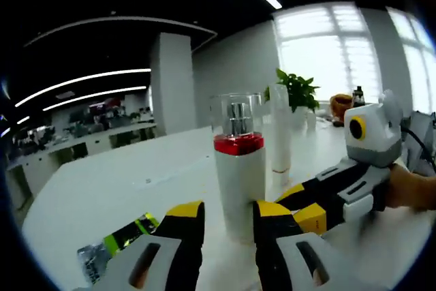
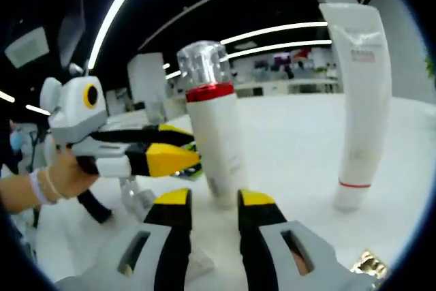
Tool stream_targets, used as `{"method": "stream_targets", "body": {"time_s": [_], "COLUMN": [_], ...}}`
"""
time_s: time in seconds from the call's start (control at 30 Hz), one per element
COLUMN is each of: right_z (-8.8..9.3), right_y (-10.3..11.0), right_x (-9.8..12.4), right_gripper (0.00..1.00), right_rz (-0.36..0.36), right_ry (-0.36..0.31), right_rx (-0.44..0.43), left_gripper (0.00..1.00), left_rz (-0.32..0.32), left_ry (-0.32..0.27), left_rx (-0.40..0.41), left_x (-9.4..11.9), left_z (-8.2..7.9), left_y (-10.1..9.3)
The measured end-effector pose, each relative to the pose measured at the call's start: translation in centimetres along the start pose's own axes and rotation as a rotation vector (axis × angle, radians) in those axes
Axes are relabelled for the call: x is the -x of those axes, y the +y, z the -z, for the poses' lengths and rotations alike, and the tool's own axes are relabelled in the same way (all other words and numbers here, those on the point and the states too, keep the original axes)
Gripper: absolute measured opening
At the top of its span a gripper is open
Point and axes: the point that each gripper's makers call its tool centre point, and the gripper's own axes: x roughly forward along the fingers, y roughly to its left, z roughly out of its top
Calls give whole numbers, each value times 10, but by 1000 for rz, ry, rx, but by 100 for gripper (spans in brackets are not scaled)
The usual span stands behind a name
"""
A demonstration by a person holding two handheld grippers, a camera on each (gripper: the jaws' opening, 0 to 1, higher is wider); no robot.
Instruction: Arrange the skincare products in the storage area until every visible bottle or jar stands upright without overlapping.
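Observation:
A white bottle (image 1: 240,175) with a red band and a clear cap stands upright on the white table (image 1: 102,189). My left gripper (image 1: 228,219) is open, and its yellow-tipped jaws sit just short of the bottle's base. My right gripper (image 1: 296,206) comes in from the right, open, with its tips beside the bottle's lower half. In the right gripper view the bottle (image 2: 216,141) rises just beyond my right gripper (image 2: 213,202). There my left gripper (image 2: 178,146) reaches the bottle's side from the left. A tall white tube (image 2: 357,100) stands cap-down to the right, apart from the bottle.
A green and silver packet (image 1: 126,236) lies flat on the table by my left jaw. A potted plant (image 1: 296,90) and small items stand at the far edge by the window. A small gold object (image 2: 371,264) lies near my right jaw. A hand (image 2: 58,175) holds the left gripper.

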Motion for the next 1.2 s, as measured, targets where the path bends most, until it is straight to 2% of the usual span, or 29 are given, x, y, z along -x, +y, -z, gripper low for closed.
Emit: {"method": "stream_targets", "body": {"time_s": [0.07, 0.1, 0.17, 0.2, 0.27, 0.3, 0.37, 0.47, 0.53, 0.6, 0.67, 0.7, 0.73, 0.83, 0.9, 0.97, 1.03, 1.1, 1.2], "right_z": [-5, -7, -10, -12, -13, -17, -19, -19, -11, -6, -4, -5, -6, -13, -15, -13, -14, -13, -14], "right_y": [-2, -3, -6, -7, -12, -15, -14, -9, -11, -14, -16, -17, -15, -12, -13, -10, -10, -12, -24], "right_x": [1, 1, -1, -3, -6, -7, -11, -20, -26, -33, -38, -40, -40, -44, -45, -45, -46, -45, -38], "right_gripper": [25, 27, 30, 30, 27, 25, 26, 36, 48, 52, 45, 38, 36, 37, 36, 30, 30, 29, 29], "right_rz": [7, 8, 25, 30, 61, 80, 75, 37, 42, 66, 74, 73, 70, 34, 25, 8, 13, 43, 148], "right_ry": [-26, -41, -57, -66, -68, -94, -103, -105, -52, -17, 5, 1, -13, -53, -57, -54, -60, -46, -50], "right_rx": [18, 31, 50, 67, 105, 134, 131, 137, 180, 249, 274, 266, 231, 131, 115, 80, 79, 94, 113], "left_gripper": [21, 21, 21, 21, 21, 21, 20, 20, 20, 19, 19, 19, 19, 19, 19, 19, 19, 19, 19], "left_rz": [-43, -31, 3, 6, 2, -8, -33, -46, -86, -112, -119, -120, -120, -148, -149, -150, -160, -161, -134], "left_ry": [19, 9, -36, -50, -59, -59, -69, -151, -173, -198, -218, -222, -226, -221, -217, -218, -220, -225, -260], "left_rx": [-5, 16, 116, 131, 138, 133, 125, 197, 255, 283, 338, 350, 354, 361, 375, 386, 363, 363, 438], "left_x": [1, 1, 3, 3, 3, 4, 8, 20, 34, 44, 50, 52, 54, 58, 59, 62, 64, 67, 72], "left_z": [6, 6, 1, -1, -2, -2, -4, -16, -18, -19, -17, -16, -14, -2, 5, 12, 17, 22, 18], "left_y": [11, 11, 8, 8, 8, 8, 10, 10, 18, 26, 32, 34, 37, 46, 48, 47, 45, 46, 46]}}
